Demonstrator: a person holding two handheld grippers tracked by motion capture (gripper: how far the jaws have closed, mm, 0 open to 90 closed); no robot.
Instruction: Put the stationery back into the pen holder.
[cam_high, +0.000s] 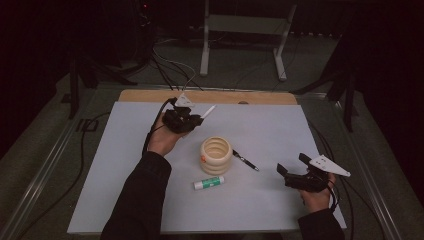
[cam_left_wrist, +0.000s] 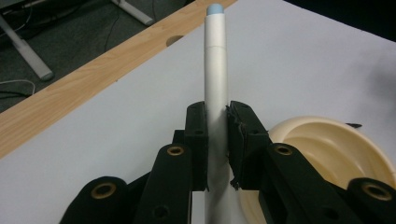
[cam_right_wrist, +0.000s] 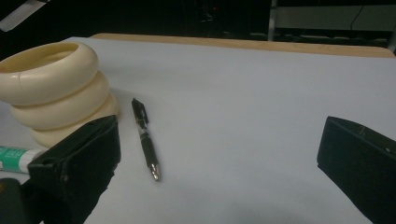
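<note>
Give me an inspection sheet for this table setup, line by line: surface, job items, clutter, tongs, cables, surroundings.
Surface: white sheet over a wooden tabletop, wood strip showing at the far edge.
Job's things: white marker with a pale blue tip, lifted off the sheet; cream ribbed holder, upright and open-topped.
Clutter: black pen lying right of the holder; glue stick lying in front of it.
Tongs: left tongs shut on the marker; right tongs open with nothing between them, low over the sheet.
Cables: cable trailing from the left tongs; more wires on the floor.
Surroundings: dark room; grey stand legs beyond the table.
</note>
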